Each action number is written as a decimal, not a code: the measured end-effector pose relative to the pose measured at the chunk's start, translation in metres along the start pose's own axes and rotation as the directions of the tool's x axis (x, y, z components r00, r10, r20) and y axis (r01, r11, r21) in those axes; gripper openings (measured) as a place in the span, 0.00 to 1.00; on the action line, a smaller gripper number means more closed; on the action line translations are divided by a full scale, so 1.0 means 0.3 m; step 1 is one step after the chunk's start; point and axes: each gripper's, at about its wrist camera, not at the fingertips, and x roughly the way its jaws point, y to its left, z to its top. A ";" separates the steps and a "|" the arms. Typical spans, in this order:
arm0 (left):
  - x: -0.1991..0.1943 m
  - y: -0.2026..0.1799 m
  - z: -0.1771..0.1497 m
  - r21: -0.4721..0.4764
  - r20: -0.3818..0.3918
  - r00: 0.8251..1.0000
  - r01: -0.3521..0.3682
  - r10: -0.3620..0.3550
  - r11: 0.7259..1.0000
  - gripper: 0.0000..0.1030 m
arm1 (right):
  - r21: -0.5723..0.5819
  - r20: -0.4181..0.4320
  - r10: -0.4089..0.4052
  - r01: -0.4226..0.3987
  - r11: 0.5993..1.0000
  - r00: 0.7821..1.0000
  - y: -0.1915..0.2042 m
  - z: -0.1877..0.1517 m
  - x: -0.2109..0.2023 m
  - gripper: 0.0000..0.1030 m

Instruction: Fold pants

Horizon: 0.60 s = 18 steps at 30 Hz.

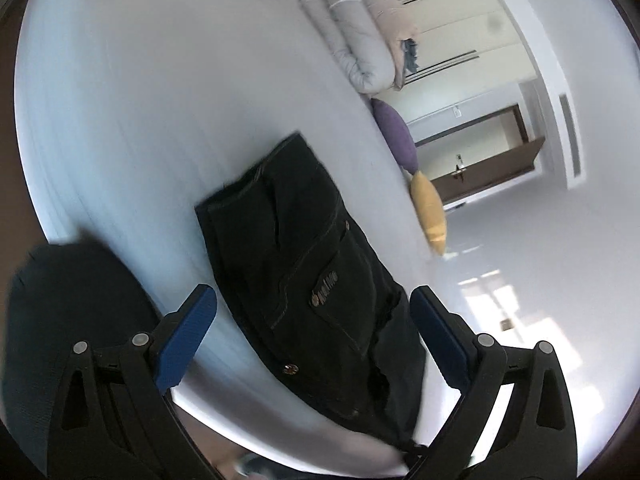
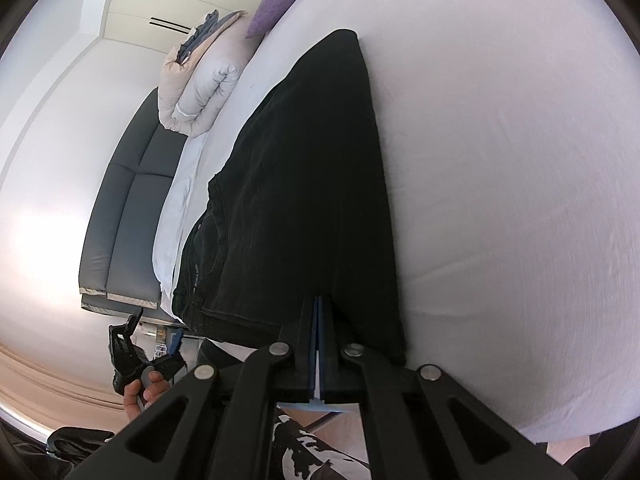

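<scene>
Blue pads of the left hand-held gripper (image 1: 314, 332) stand spread wide, nothing between them; the right hand-held gripper (image 2: 318, 312) is pressed together at the pants' near edge, whether pinching cloth I cannot tell. Black denim pants (image 2: 304, 200) lie flat on the white bed (image 2: 500, 160), waistband left: heavy, limp, best gripped at hems or waistband
</scene>
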 end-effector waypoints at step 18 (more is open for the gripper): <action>0.190 0.136 -0.029 -0.215 -0.057 0.992 0.102 -0.117 0.971 0.90 | 0.005 -0.002 0.003 -0.003 1.000 1.000 -0.003 0.003 -0.004 0.00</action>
